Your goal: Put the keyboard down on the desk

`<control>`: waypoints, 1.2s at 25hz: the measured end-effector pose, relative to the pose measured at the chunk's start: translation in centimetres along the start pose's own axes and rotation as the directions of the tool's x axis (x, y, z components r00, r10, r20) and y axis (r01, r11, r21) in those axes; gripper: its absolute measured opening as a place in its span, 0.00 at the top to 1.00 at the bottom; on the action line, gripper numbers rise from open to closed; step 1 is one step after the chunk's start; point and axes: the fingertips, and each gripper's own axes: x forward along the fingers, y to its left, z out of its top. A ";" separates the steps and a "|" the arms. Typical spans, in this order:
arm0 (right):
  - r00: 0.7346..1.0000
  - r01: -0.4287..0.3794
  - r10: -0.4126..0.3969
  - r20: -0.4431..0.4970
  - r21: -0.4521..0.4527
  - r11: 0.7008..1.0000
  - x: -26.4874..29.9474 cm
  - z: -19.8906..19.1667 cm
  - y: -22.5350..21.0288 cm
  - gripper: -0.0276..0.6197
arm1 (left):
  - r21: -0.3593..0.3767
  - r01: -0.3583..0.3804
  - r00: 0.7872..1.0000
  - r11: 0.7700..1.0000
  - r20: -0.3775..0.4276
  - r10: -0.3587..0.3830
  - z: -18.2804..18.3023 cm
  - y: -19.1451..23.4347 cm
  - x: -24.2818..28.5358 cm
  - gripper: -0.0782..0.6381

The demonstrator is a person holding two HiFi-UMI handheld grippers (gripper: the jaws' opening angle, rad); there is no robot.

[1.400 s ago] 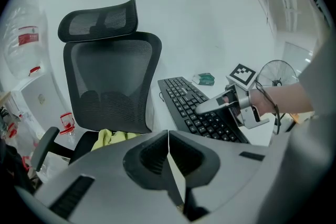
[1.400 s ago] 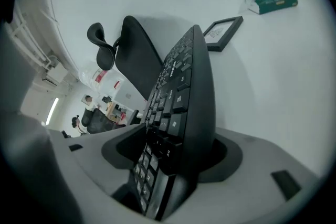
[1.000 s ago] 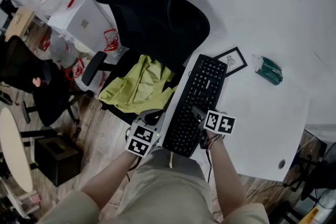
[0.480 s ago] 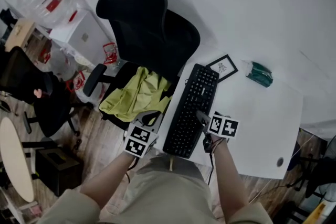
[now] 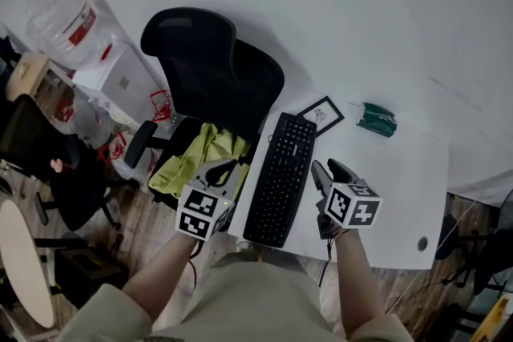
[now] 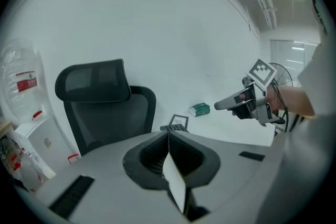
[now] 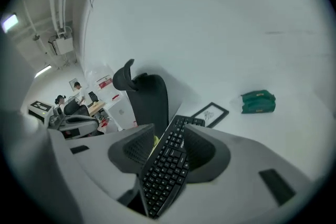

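Note:
A black keyboard (image 5: 280, 176) lies flat along the left edge of the white desk (image 5: 393, 196), and neither gripper touches it. My right gripper (image 5: 329, 170) hovers just right of it. Its jaws have just been closing but stand apart with nothing gripped. In the right gripper view the keyboard (image 7: 168, 162) shows far below through the gap of that gripper (image 7: 176, 131). My left gripper (image 5: 227, 166) hangs off the desk's left edge above the chair. Its jaws (image 6: 168, 134) meet at the tips with nothing between them.
A small framed picture (image 5: 321, 114) and a green pack (image 5: 375, 119) lie on the desk beyond the keyboard. A black office chair (image 5: 212, 68) with a yellow-green cloth (image 5: 200, 156) on its seat stands left of the desk. Boxes and a clear bag (image 5: 68, 8) sit further left.
Both grippers have risen away from the keyboard, which stays flat on the desk. The right gripper no longer rests by the keys, and the left has come off the keyboard's left edge.

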 end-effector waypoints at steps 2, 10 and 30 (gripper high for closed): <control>0.998 0.000 0.003 0.063 -0.039 0.999 -1.8 2.3 0.8 0.69 | 0.025 -0.016 0.998 1.000 0.057 0.014 2.4 -0.1 -0.7 0.86; 0.940 -0.038 0.102 0.327 -0.197 0.980 -10.1 10.6 5.8 0.82 | 0.126 -0.011 0.973 0.992 0.230 -0.018 11.4 -2.0 -4.7 0.86; 0.842 -0.086 0.245 0.481 -0.329 0.940 -21.9 14.4 11.3 0.91 | 0.181 -0.005 0.907 0.983 0.415 -0.071 18.7 -7.2 -12.9 0.86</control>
